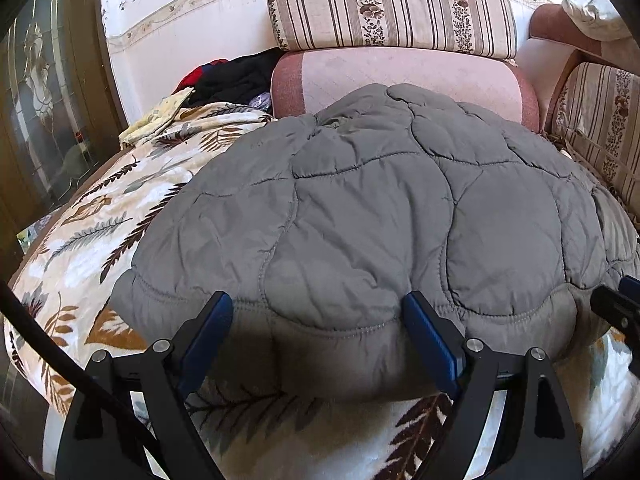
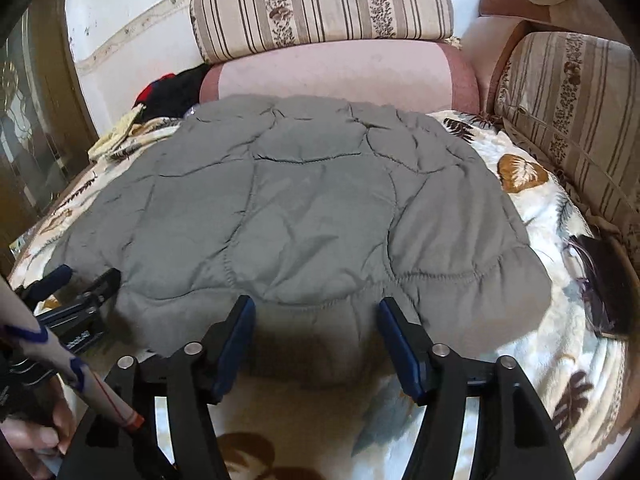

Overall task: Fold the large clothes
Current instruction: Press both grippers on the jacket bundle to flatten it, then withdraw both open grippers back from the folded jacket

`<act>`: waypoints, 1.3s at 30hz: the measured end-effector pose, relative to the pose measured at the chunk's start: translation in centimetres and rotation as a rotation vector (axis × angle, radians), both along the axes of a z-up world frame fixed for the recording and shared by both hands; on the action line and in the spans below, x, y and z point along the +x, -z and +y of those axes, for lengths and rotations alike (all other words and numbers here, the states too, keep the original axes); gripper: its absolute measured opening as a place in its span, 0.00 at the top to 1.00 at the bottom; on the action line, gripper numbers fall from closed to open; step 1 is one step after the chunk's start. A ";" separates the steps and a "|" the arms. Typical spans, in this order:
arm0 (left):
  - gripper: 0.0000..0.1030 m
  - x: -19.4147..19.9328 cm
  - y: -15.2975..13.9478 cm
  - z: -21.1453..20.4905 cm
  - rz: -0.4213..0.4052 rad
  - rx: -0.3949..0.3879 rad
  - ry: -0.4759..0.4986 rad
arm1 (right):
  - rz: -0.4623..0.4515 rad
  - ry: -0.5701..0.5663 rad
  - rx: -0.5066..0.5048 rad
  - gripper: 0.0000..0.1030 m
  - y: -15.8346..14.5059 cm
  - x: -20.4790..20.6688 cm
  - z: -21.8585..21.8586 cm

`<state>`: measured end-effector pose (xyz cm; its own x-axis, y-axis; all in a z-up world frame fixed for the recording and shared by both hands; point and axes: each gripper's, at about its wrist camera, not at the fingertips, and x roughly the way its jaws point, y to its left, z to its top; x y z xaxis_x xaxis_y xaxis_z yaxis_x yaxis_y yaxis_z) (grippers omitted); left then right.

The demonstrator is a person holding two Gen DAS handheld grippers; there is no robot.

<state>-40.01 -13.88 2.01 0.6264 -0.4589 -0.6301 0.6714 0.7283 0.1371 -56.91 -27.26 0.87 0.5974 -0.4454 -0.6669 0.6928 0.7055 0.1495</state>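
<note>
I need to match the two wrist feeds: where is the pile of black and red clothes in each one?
Left wrist view: the pile of black and red clothes sits upper left, beyond the grey quilted garment, left of the pink cushion.
Right wrist view: the pile is upper left again, smaller, left of the same cushion.
Shared landmark: the striped floral bolster on top of the pink cushion.

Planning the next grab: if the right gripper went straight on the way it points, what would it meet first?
Most likely the near hem of the grey quilted jacket, which lies between the open jaws of the right gripper; depth is hard to judge.
</note>
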 end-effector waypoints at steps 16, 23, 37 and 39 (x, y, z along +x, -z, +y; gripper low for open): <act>0.10 -0.7 -1.5 2.7 0.123 -0.024 0.004 | 0.021 0.006 0.076 0.30 -1.0 -1.5 -1.5; 0.10 -2.9 -8.2 7.7 0.111 -0.172 -0.013 | -0.046 -0.002 0.008 0.24 -7.0 -3.8 2.8; 0.00 -11.2 -19.8 16.1 -0.113 -0.259 -0.041 | -0.240 -0.056 -0.166 0.00 -19.6 -12.3 14.4; 0.00 -12.5 -19.5 16.7 -0.153 -0.285 -0.040 | -0.225 -0.055 -0.244 0.00 -19.8 -12.9 16.3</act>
